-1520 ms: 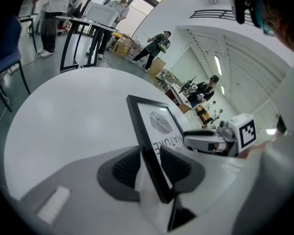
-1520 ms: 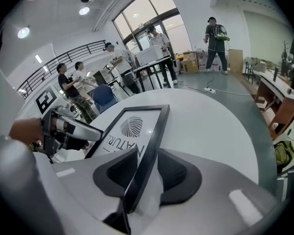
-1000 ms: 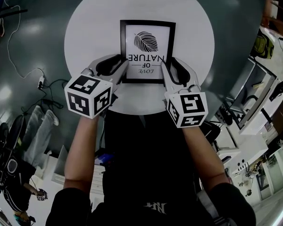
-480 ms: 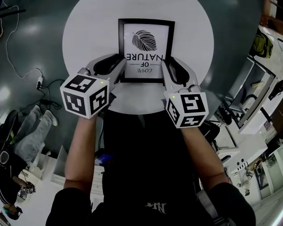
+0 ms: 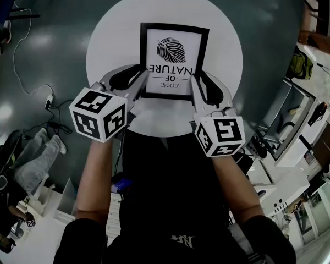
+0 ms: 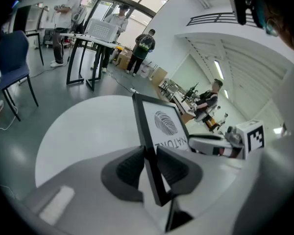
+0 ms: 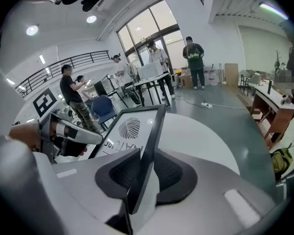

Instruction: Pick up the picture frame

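1. The lift is judged to be at its very start. The rectangular black-rimmed picture frame (image 5: 174,59), holding a white print of a leaf and lettering, is gripped at its near end above the round white bench (image 5: 223,37).
2. The left gripper (image 6: 148,154) is clamped on the frame's left rail. Its fingers (image 6: 130,169) have just been closing, and the rail is pinched between the dark pads.
3. The right gripper (image 7: 146,161) is clamped on the right rail in the same way. Its fingers (image 7: 172,173) have just closed in and are held apart only by the rail's thickness.
4. The near end appears tilted up from the bench. Whether the far edge touches the bench cannot be told.
5. An even rise of both hands is called for next, so that the frame is neither twisted nor tipped.
6. The rails are thin, straight and smooth, and look hard. The front is flat with a slight sheen. The pads look ribbed and rubbery, but little rail is caught, so slipping is judged possible.
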Tool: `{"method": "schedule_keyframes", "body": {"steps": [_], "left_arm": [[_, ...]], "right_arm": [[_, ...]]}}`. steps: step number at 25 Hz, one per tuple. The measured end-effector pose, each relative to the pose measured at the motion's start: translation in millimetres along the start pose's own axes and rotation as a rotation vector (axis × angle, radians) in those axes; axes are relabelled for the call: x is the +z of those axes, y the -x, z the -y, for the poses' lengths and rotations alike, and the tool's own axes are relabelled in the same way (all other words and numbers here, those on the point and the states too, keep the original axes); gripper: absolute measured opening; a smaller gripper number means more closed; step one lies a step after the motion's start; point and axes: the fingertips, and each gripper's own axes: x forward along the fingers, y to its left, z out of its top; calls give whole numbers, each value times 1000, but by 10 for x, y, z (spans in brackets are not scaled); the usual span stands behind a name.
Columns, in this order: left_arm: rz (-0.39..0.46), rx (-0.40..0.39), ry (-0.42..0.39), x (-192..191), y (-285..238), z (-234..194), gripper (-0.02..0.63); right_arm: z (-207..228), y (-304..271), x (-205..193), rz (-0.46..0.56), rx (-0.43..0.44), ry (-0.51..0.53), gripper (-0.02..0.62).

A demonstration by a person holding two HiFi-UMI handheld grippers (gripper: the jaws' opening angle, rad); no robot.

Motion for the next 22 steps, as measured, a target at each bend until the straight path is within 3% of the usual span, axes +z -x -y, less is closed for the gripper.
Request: {"method": "schedule_keyframes", "body": {"steps": [7,13,18,22], "left_arm": [[144,39,-73,1041,483,342,81],[281,69,-150,1593,1250,925,80],[425,91,-248,2566,1725,1267,80],[522,108,-317,2885,2369,1692,80]], "right_arm": [[-9,333,1149,151,18,58,80],[-241,1044,1886,294,24,98,74],[-260,1380,2985,461,35,150,69],[-532,1966,3495,570,52,190,67]]}}
